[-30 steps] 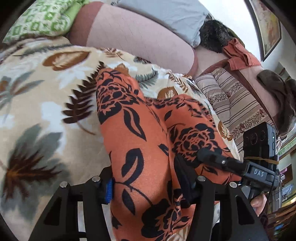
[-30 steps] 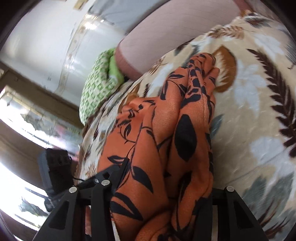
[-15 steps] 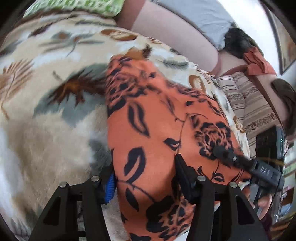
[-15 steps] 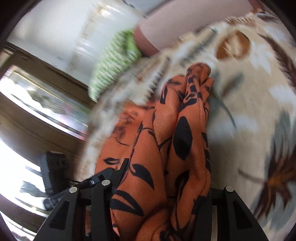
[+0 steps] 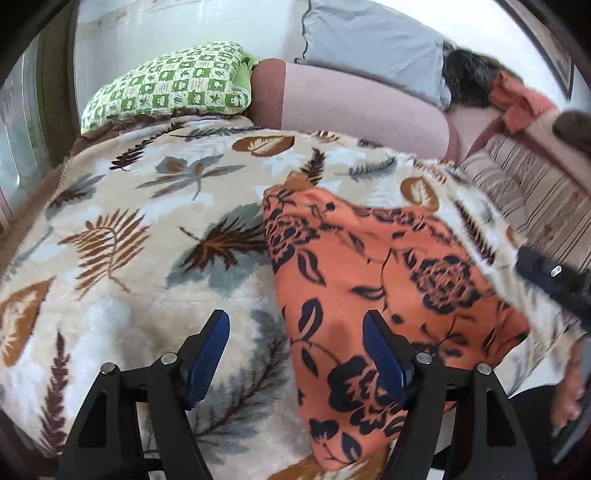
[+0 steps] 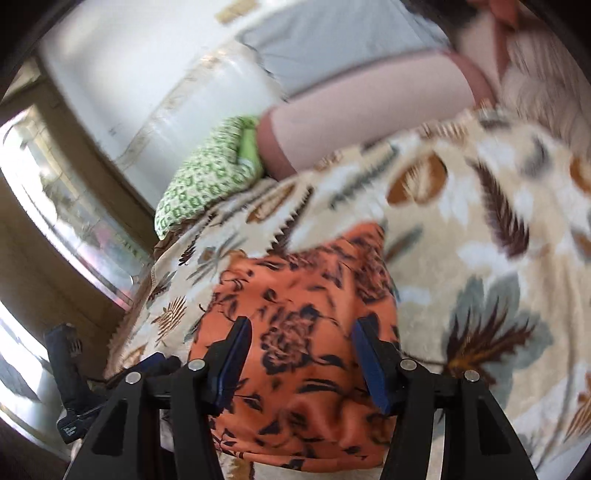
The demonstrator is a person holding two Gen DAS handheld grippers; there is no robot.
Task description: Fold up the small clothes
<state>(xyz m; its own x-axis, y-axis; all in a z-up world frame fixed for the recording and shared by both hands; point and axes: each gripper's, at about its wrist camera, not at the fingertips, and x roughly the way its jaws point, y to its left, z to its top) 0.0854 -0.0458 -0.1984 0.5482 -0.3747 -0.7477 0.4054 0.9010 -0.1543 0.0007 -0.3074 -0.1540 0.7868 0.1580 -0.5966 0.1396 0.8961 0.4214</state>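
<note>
Now both tongs just opened, left tongs (image 5: 295, 350), right tongs (image 6: 301, 360), orange garment (image 5: 388, 288) released, seemingly folded, near edge cut off.

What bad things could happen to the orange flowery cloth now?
Both grippers have just been opening: the left gripper and right gripper hang open above the orange cloth, not pinching it. It lies near the front edge of the leafy blanket, so it might slip off, and its fold might loosen.

A white wall (image 5: 184, 22) backs a pink sofa (image 5: 351, 107) draped in a leaf-print blanket (image 5: 129, 229).
</note>
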